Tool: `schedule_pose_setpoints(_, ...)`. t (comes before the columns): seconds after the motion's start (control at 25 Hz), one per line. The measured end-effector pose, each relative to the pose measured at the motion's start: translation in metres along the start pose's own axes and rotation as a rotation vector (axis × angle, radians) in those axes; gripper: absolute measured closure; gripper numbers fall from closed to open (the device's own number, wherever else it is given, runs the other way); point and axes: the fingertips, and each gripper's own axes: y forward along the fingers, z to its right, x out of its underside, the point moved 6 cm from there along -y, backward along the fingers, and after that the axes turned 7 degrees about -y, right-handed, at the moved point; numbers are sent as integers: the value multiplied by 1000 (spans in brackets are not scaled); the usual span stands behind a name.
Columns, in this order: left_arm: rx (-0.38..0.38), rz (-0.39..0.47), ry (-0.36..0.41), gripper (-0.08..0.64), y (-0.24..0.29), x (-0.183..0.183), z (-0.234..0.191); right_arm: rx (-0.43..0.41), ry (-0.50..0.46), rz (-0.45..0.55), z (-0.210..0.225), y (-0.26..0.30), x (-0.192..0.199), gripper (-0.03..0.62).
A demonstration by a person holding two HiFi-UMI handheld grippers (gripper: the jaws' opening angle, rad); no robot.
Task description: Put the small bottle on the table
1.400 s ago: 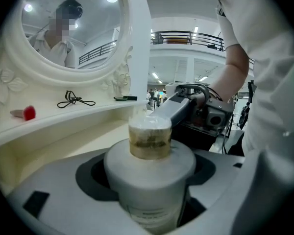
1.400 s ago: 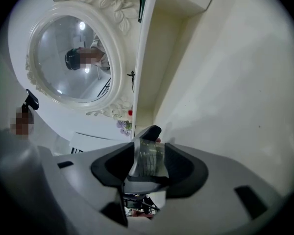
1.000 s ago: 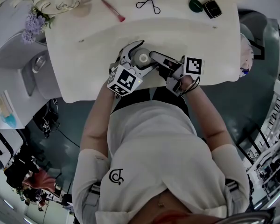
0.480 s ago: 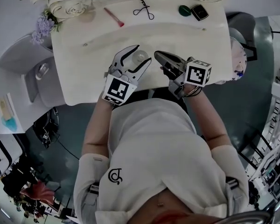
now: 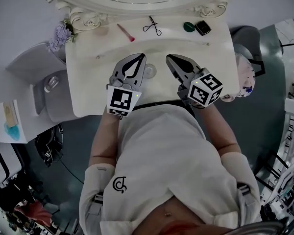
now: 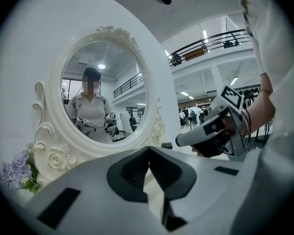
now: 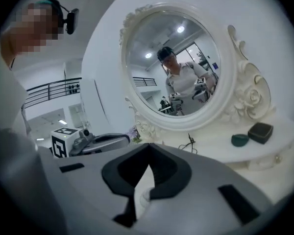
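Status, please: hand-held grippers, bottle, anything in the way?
Left hand-held gripper shut, empty; right hand-held gripper shut, empty. Small bottle on table, between them. Brush far back, nothing in the way.

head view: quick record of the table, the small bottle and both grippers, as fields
table: white table, mirror at the back
bottle: small bottle on the table between the grippers, in neither's jaws
left: left gripper shut, empty
right: right gripper shut, empty
back edge: pink brush, scissor-like tool, green round thing, dark case
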Motion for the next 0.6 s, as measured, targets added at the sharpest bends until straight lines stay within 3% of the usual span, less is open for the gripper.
schedule_pose_setpoints(0.2,-86,72,-38,546,-26,-27,-19,50,-160,91,-7,-1,-22,588)
schedule_pose_setpoints(0.32,-141,72,-36,547,-37,-29,-31,82,-255,136,-10,-2,-32,588)
schedule_pose_setpoints(0.6,-183,100,-22,548,-57,-44,-42,106,-391,204,-21,1,-51,588)
